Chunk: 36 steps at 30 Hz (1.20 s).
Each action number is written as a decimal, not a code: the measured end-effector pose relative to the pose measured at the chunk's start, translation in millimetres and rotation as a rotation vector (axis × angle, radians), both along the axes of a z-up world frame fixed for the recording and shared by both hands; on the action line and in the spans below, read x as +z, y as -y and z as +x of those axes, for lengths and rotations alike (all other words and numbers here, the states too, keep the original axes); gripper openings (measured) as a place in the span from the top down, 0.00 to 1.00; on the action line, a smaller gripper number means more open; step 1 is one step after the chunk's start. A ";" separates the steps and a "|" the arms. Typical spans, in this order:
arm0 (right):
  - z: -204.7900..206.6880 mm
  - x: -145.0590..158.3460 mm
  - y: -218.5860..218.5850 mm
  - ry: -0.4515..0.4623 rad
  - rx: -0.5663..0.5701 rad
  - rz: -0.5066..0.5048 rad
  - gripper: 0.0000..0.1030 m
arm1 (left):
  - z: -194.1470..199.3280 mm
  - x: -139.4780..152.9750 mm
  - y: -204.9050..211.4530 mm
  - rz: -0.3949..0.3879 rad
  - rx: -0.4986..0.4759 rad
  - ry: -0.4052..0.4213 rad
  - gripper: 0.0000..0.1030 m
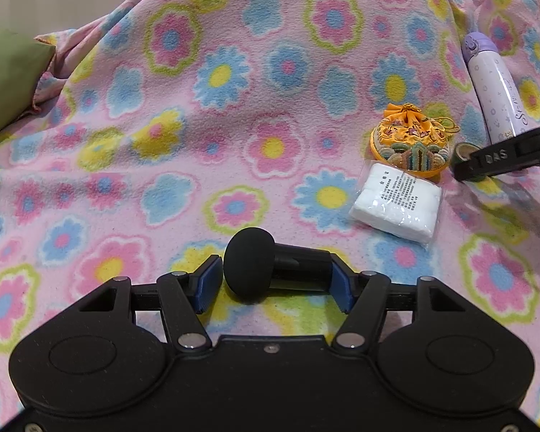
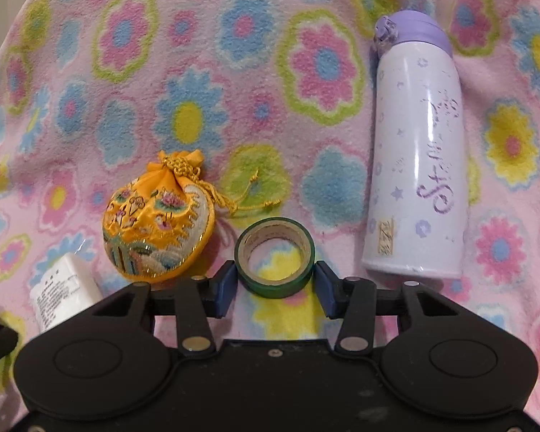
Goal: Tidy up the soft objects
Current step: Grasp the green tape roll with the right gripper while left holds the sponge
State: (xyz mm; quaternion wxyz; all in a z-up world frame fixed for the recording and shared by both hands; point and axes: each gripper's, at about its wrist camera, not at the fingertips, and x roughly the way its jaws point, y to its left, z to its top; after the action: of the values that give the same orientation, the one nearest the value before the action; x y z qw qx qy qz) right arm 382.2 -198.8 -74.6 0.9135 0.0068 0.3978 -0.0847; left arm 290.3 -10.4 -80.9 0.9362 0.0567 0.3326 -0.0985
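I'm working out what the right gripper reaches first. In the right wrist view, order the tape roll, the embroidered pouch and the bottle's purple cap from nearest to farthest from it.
1. Green tape roll: between the right gripper fingers.
2. Orange embroidered pouch: just ahead, to the left.
3. Bottle's purple cap: far ahead, to the right.

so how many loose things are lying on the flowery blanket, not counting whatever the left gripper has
4: an orange embroidered drawstring pouch, a white wrapped cotton pack just in front of it, a green tape roll between the right gripper's fingers, and a white-and-purple flask lying rightmost. More may sit off-frame.
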 end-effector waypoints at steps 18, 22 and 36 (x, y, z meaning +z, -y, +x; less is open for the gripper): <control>-109.1 12.8 -15.7 -0.041 0.043 0.059 0.48 | -0.3 -0.2 0.6 0.001 -0.001 0.001 0.41; -101.9 9.6 -17.4 -0.011 0.036 0.052 0.39 | -0.1 -0.1 0.3 0.001 0.000 0.001 0.41; -94.8 2.9 -17.1 0.027 0.047 0.067 0.46 | -0.2 0.0 0.0 -0.003 -0.001 0.001 0.41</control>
State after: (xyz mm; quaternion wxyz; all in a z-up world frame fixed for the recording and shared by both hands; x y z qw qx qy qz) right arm 287.4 -181.7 -71.7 0.9198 0.0293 0.3881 -0.0494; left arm 290.1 -10.4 -80.9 0.9364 0.0553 0.3319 -0.0995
